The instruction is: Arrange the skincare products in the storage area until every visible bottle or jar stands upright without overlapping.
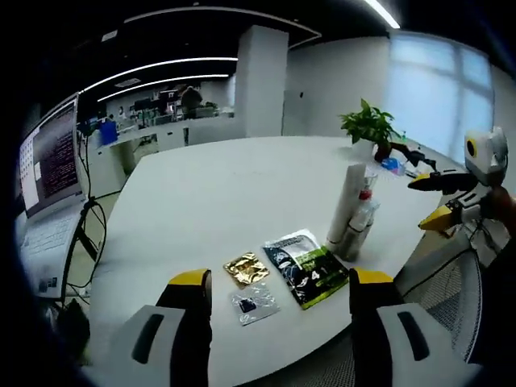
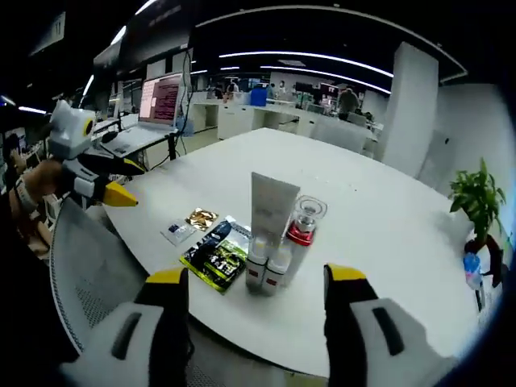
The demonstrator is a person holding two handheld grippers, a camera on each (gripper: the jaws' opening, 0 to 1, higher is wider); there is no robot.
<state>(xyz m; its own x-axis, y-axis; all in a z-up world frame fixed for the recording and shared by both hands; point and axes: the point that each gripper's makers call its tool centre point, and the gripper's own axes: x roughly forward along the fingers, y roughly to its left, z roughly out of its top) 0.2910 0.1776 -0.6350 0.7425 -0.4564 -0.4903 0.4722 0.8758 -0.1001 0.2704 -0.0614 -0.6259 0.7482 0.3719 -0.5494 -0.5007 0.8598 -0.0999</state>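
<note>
On the round white table (image 1: 234,185) stand a tall white tube (image 2: 270,208), a clear bottle with a red collar (image 2: 301,232) and two small white bottles (image 2: 266,269), upright and packed close together. The same cluster (image 1: 351,216) sits right of centre in the left gripper view. Beside it lie a green-black sachet (image 2: 216,260), a gold sachet (image 2: 200,218) and a small clear packet (image 2: 178,232). My left gripper (image 1: 278,282) is open above the near table edge, nothing between its jaws. My right gripper (image 2: 254,278) is open too, just short of the bottles. Each gripper shows in the other's view (image 1: 439,201) (image 2: 113,181).
A potted plant (image 1: 372,127) stands at the table's far side, with small items (image 1: 393,165) near it. A mesh office chair (image 2: 93,282) is tucked by the table edge. A laptop (image 1: 48,173) sits on a side desk. Desks and a person (image 1: 190,100) are far behind.
</note>
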